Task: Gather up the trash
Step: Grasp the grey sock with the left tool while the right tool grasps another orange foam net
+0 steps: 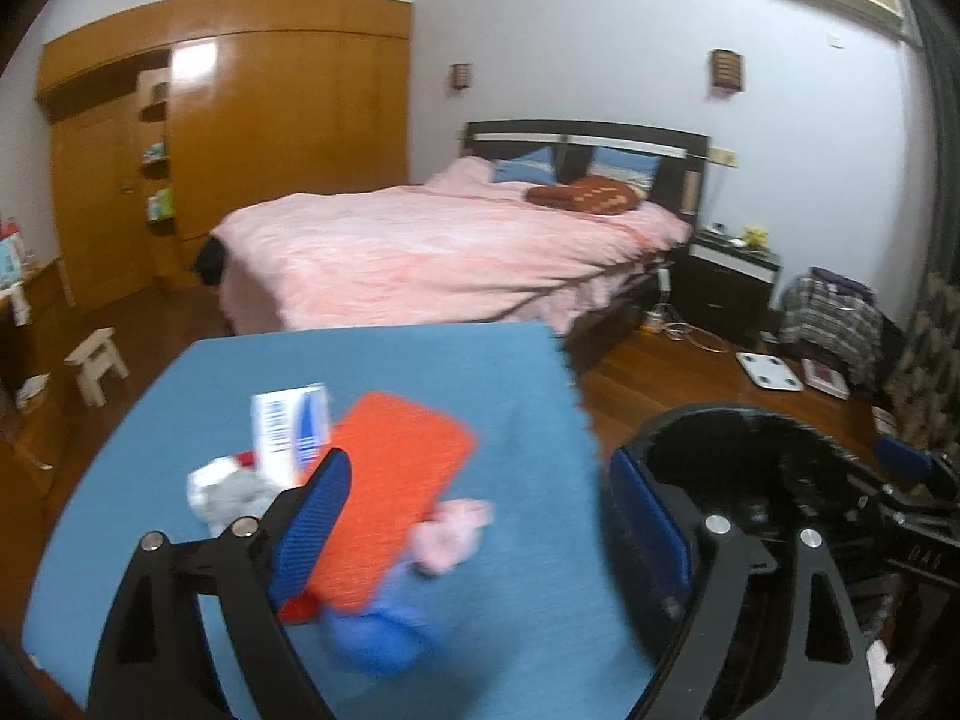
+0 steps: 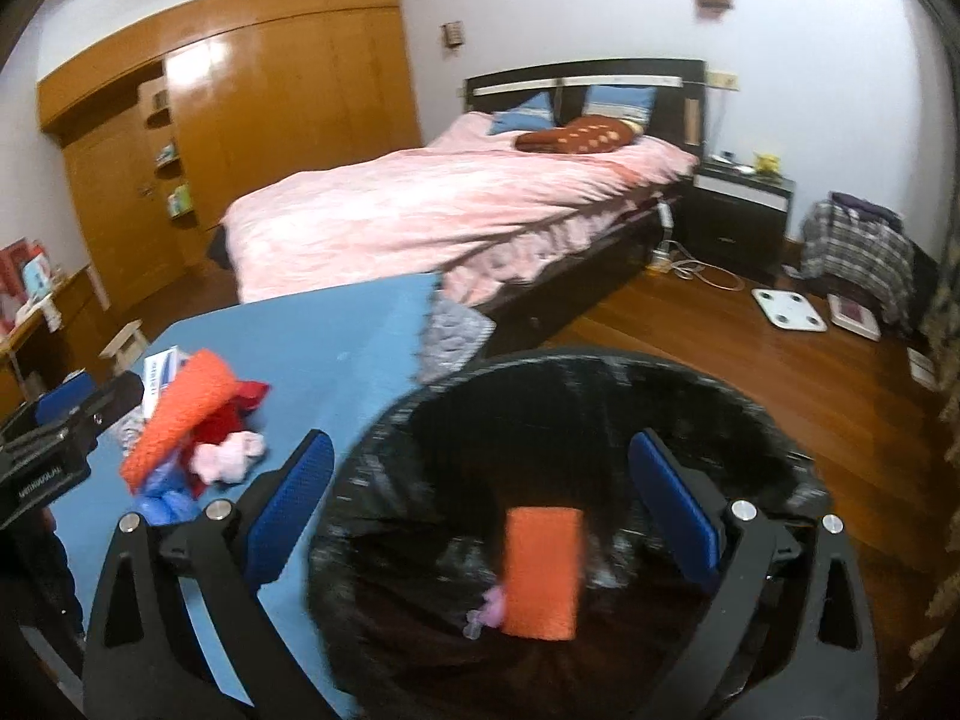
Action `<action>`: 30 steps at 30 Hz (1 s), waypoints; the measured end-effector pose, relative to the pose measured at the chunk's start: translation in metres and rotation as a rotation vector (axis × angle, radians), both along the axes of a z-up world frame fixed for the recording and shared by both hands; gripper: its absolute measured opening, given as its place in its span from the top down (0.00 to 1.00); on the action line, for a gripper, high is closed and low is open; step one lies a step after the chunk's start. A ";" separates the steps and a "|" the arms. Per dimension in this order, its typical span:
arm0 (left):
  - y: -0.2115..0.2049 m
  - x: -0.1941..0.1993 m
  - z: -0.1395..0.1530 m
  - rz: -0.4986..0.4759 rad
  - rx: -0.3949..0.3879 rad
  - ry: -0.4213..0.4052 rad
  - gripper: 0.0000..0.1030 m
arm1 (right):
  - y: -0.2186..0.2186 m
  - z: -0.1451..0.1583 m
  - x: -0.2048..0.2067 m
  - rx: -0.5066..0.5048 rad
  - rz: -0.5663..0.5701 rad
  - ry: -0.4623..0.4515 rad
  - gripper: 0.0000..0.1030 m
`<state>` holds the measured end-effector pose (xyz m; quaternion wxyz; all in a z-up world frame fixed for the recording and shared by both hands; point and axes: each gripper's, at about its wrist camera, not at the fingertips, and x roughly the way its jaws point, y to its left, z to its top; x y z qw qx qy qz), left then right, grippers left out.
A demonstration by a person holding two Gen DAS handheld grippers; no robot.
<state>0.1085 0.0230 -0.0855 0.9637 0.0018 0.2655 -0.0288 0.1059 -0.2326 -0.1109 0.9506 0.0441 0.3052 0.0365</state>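
Hardly any lettering legible; both views blurred.

- White and blue box [image 1: 292, 432] on the blue desk [image 1: 510, 372]: a block of dark vertical bars like a barcode, and a blue graphic. No characters can be made out.
- Dark body of the other claw [image 1: 918, 558], at right in the left wrist view: embossed letters, possibly "DAG", uncertain.
- Black claw body [image 2: 42, 474] at left in the right wrist view: a line of small white print, too smeared to read.

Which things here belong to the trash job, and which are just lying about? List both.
Job: black-lined bin, orange sponge in it, orange sponge on the table, white-and-blue box, pink wad, blue wad.
Lying about: bed, white scale, stool.
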 end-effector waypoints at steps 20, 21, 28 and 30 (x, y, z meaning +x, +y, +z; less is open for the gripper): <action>0.103 0.030 -0.052 0.227 0.018 0.105 0.20 | 0.123 -0.021 0.052 -0.030 0.197 0.024 0.07; 0.105 0.032 -0.055 0.227 0.017 0.110 0.20 | 0.126 -0.022 0.055 -0.035 0.201 0.028 0.07; 0.120 0.048 -0.068 0.227 -0.007 0.138 0.22 | 0.138 -0.029 0.062 -0.056 0.209 0.042 0.07; 0.124 0.050 -0.071 0.219 -0.023 0.151 0.27 | 0.141 -0.030 0.063 -0.063 0.214 0.048 0.07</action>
